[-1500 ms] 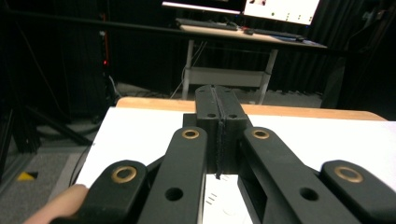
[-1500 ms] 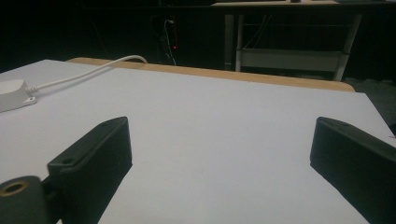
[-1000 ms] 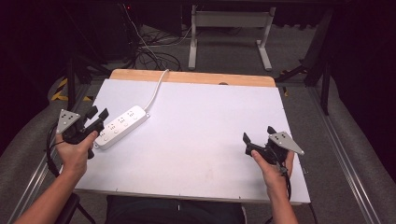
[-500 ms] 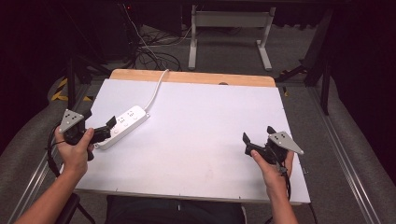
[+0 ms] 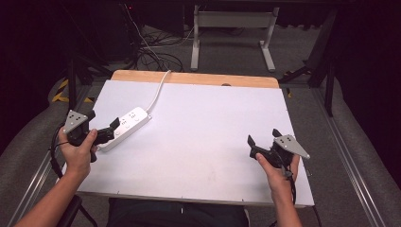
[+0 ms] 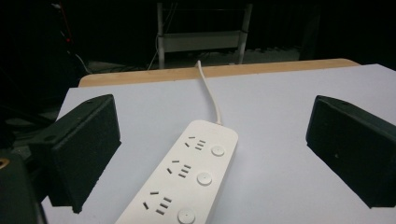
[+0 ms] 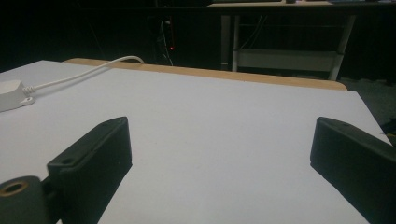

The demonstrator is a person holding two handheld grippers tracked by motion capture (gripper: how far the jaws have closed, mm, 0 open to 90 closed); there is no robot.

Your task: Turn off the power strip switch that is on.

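Left tongs [image 6: 210,154] wide, straddling power strip [image 6: 184,175], right tongs [image 7: 219,163] wide, empty

white table [image 5: 213,127], power strip [image 5: 126,126] on it

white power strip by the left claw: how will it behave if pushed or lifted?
The white plastic three-outlet power strip looks rigid and flat, so it would probably slide, not roll. Its white cord runs off the table's far edge and may tug back. The smooth casing could slip.
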